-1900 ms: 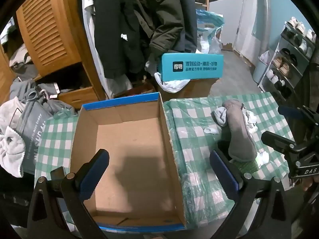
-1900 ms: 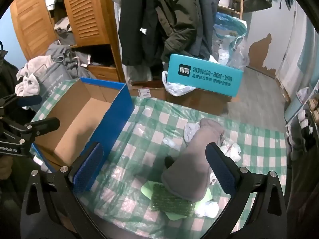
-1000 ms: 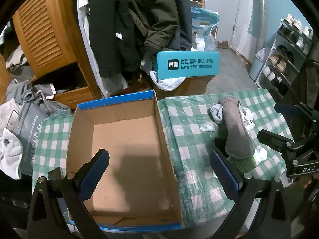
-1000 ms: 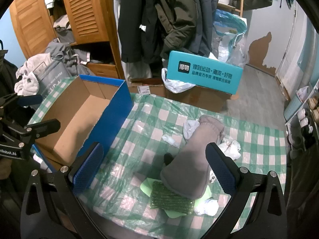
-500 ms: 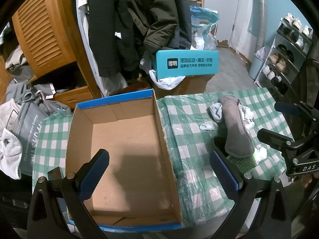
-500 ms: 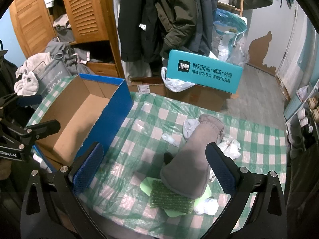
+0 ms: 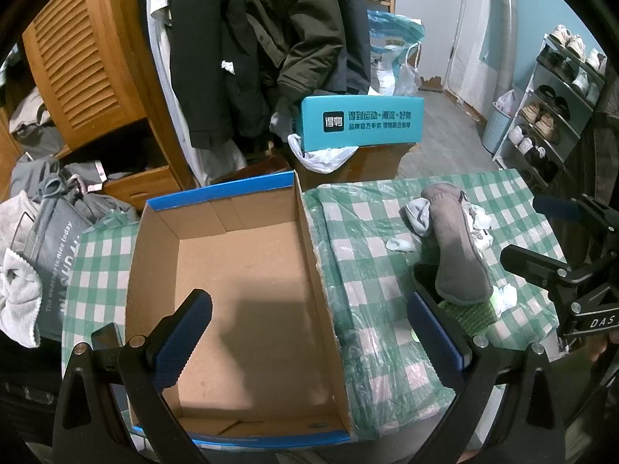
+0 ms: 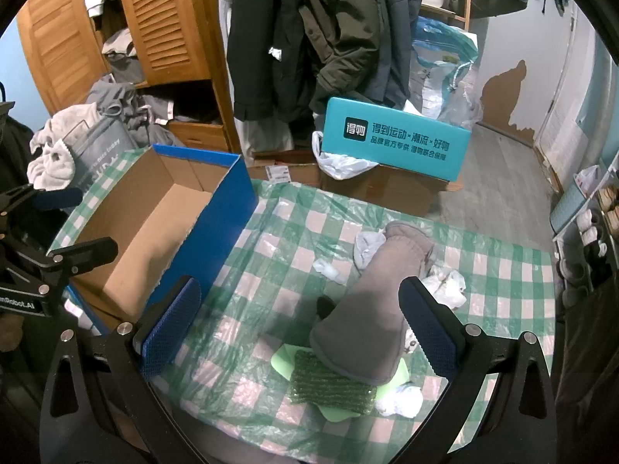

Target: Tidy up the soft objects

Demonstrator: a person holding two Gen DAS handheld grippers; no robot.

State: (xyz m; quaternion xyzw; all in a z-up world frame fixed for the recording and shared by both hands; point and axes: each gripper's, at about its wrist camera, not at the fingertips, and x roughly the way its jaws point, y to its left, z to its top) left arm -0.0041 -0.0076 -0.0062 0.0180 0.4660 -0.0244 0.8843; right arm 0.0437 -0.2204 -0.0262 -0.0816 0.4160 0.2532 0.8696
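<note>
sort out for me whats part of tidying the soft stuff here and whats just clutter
Job:
grey sock
green scrubbing pad
small white socks
open cardboard box

Clutter:
teal box
hanging coats
shoe rack
grey clothes pile

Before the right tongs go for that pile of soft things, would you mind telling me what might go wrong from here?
1. The grey sock lies across the green scrubber and touches the small white pieces; lifting it may drag or scatter them.
2. The plastic-covered checked cloth could bunch up if the open right tongs pinch too low.
3. The cardboard box has a tall wall; a low carry might snag it.
</note>
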